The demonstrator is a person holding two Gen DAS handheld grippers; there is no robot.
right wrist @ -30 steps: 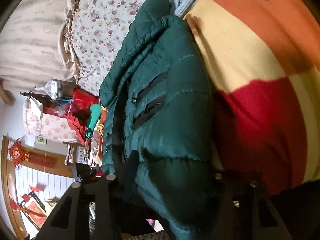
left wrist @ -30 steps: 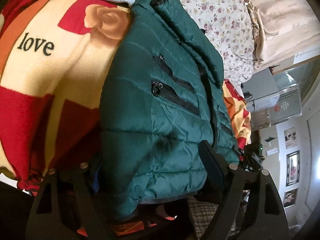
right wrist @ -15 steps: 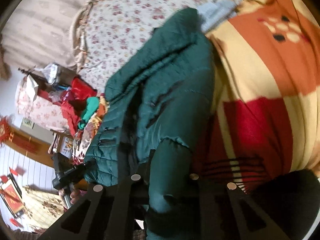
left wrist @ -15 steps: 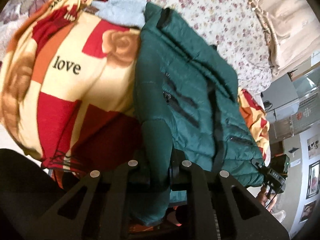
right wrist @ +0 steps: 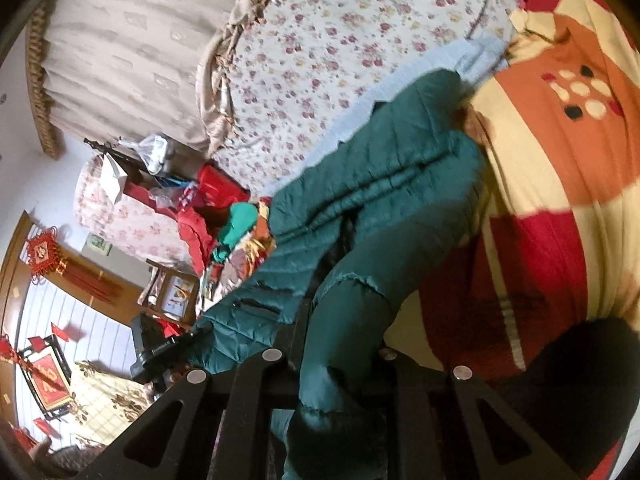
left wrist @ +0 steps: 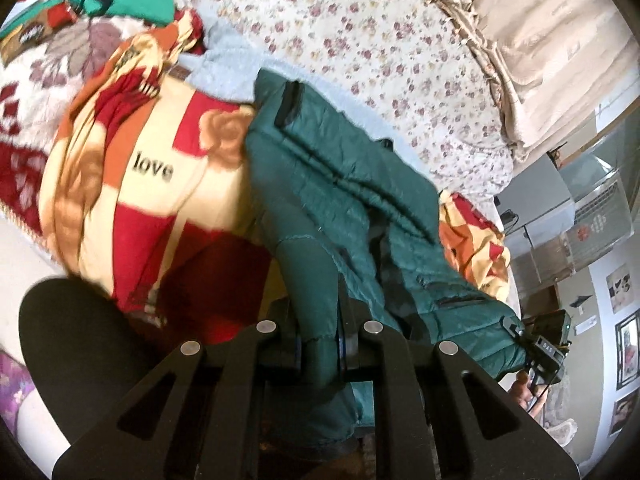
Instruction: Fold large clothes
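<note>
A dark green quilted puffer jacket (left wrist: 344, 200) lies on the bed, across a red, cream and orange "love" blanket (left wrist: 152, 168). My left gripper (left wrist: 318, 344) is shut on a fold of the jacket's hem and lifts it toward the camera. The jacket also shows in the right wrist view (right wrist: 384, 184). My right gripper (right wrist: 340, 344) is shut on another part of the jacket's hem, which bulges up between its jaws. The other gripper shows at the jacket's far corner in each view.
A floral quilt (left wrist: 380, 40) covers the far side of the bed, with a beige frilled cover (left wrist: 540, 48) behind it. Red and green clothes (right wrist: 224, 224) lie piled past the bed. A dark rounded shape (left wrist: 76, 340) sits at the near edge.
Both grippers closed on the jacket's hem and pulled back and up. The hem lifted off the blanket and more of the bed and room came into view.
</note>
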